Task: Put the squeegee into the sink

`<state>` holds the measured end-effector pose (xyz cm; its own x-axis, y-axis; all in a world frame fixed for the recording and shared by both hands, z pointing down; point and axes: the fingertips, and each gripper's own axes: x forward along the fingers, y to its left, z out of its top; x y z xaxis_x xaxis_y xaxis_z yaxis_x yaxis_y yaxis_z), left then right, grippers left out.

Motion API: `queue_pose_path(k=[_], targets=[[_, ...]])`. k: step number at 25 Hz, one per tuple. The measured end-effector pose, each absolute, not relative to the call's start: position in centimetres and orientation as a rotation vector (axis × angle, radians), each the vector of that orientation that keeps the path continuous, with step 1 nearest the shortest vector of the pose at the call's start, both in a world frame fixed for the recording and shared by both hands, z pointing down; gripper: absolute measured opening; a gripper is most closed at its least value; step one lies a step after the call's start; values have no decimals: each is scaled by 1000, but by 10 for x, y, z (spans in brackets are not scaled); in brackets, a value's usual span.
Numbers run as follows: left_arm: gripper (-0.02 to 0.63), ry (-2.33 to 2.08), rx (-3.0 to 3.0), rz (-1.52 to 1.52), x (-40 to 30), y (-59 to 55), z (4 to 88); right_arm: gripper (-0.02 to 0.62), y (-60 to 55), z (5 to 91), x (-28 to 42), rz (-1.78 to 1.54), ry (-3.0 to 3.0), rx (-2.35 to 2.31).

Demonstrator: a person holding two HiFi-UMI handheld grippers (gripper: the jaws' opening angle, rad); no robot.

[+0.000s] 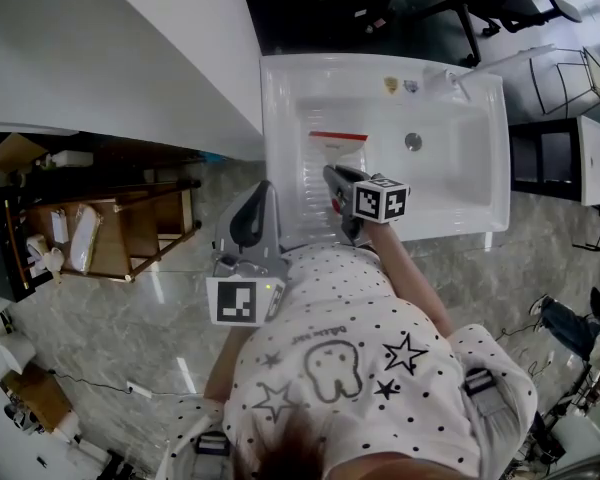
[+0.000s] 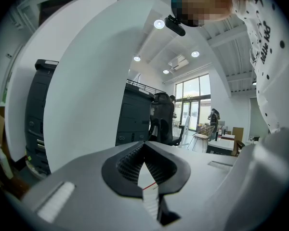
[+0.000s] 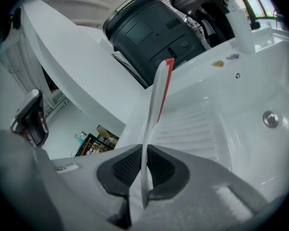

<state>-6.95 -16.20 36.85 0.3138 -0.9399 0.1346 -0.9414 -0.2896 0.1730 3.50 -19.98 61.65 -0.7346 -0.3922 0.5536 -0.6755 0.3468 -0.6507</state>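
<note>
**While short of the basin floor: squeegee at risk of a bad drop**

While hanging over the ribbed drainboard [image 3: 192,124] of the sink [image 1: 280,98], apparently clear of it, gripped edge-on: right gripper [image 3: 143,153] closed to a narrow slit on the thin white body of the squeegee [image 3: 156,95], red strip at the far end. Left gripper [image 2: 144,148] kept outside the sink's front rim, jaws together, nothing between them. Likely trouble from here (judged, not seen): early swivel or slip, owing to so slim a hold low on the blade; skating down the ribs or clattering against the wall, if let go from this height; red tip jammed first, if pushed lower at this tilt
</note>
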Motion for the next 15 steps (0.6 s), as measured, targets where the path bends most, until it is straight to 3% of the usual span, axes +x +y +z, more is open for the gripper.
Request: queue_pose_path(k=[15], targets=[[-2,-1722,2351,4,-71,-163,371,21,-200,633,33,1353,-2250,953]])
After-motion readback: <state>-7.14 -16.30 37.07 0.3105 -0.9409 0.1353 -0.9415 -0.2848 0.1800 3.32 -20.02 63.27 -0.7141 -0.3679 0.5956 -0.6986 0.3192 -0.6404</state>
